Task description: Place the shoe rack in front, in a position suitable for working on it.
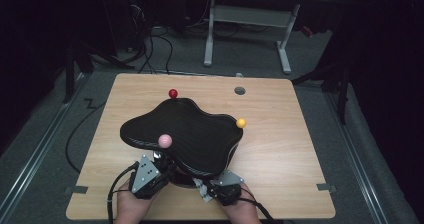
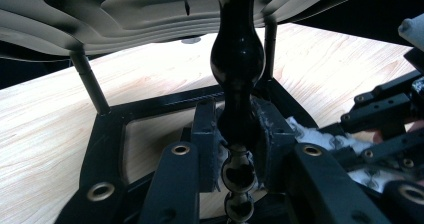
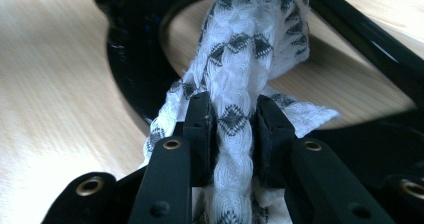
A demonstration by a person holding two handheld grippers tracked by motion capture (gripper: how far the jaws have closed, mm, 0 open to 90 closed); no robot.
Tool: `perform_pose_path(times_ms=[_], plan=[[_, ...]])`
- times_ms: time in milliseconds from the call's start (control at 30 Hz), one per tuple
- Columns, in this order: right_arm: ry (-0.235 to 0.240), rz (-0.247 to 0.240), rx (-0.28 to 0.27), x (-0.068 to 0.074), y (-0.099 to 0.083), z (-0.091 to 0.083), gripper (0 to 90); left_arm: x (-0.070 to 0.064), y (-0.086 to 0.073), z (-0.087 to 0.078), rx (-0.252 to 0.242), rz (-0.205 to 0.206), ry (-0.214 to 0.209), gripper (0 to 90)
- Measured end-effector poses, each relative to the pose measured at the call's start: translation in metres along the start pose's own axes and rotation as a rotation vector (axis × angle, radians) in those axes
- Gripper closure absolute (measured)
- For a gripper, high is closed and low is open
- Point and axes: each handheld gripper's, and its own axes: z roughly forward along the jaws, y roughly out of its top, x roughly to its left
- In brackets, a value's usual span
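A black wavy tray-shaped stand point(image 1: 190, 131) sits mid-table, with a pink ball point(image 1: 165, 140), a red ball point(image 1: 173, 93) and a yellow ball point(image 1: 241, 123) at its rim. My left gripper point(image 1: 150, 176) is under its near edge. In the left gripper view that gripper point(image 2: 237, 134) is shut on a glossy black turned post point(image 2: 237, 64) that rises to the stand's underside point(image 2: 150, 14). My right gripper point(image 1: 220, 186) is beside it, shut point(image 3: 234, 124) on a white cloth with a black pattern point(image 3: 250, 44). The cloth drapes against the stand's black base frame point(image 3: 127, 59).
The wooden table point(image 1: 280, 149) has a round grommet hole point(image 1: 240, 90) at the back. Thin black legs point(image 2: 90, 81) join the base frame point(image 2: 107, 134) to the top. The other gripper point(image 2: 390, 114) and the cloth point(image 2: 320, 136) lie close on the right.
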Motion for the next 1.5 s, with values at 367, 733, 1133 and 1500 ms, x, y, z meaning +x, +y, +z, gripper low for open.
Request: perform_pose_path(times_ms=[367, 733, 1133, 1500], plan=[[-0.039, 0.021, 0.002, -0.018, -0.007, -0.004, 66.8, 0.001, 0.0, 0.0, 0.001, -0.005, -0.006, 73.9], [-0.065, 0.062, 0.016, -0.036, -0.013, -0.008, 56.7, 0.001, 0.0, 0.0, 0.001, -0.01, -0.009, 73.9], [-0.211, 0.236, 0.085, -0.097, -0.025, -0.017, 64.9, 0.002, 0.0, 0.0, 0.001, -0.016, -0.015, 73.9], [-0.196, 0.257, 0.074, -0.108, -0.029, -0.022, 71.2, 0.002, -0.001, 0.0, -0.001, -0.019, -0.015, 73.8]])
